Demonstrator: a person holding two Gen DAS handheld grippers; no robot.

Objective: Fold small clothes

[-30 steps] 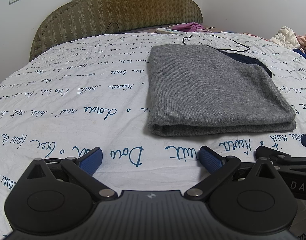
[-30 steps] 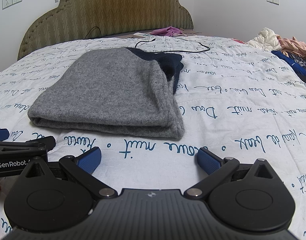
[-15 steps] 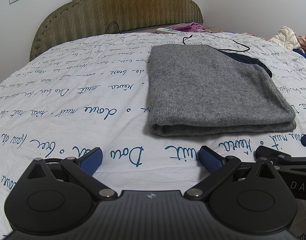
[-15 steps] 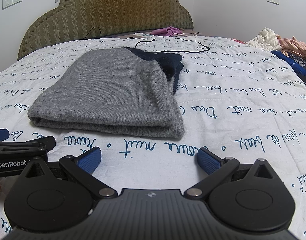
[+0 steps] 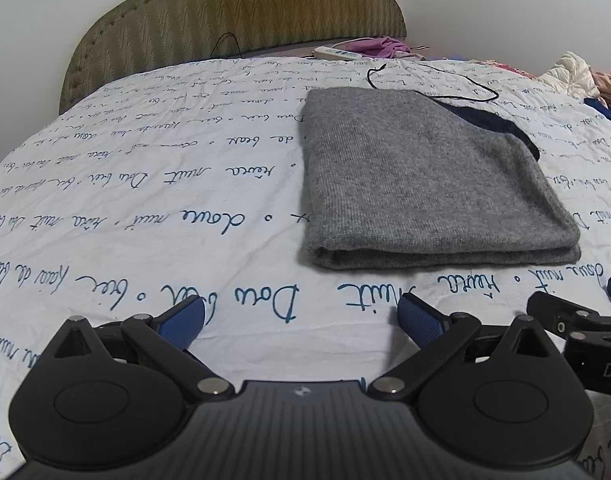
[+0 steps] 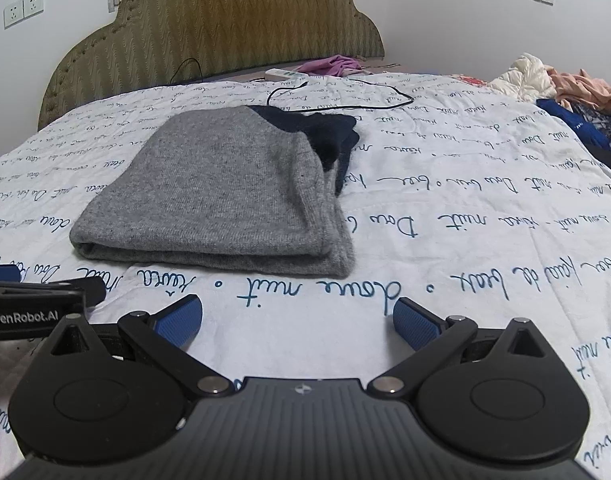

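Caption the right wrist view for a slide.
Open right claw facing a folded grey sweater on the script-printed bedsheet.

The folded sweater [image 5: 425, 172] was grey with a navy part. The bed sheet [image 5: 145, 200] was white with blue handwriting. The headboard [image 6: 209, 28] had an olive zigzag pattern.

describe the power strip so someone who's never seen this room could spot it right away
Start at the olive headboard at the far end of the bed. Just below it, at the bedspread's far edge, lies the power strip, beside crumpled purple fabric. It is the only hard, white, bar-shaped thing there.
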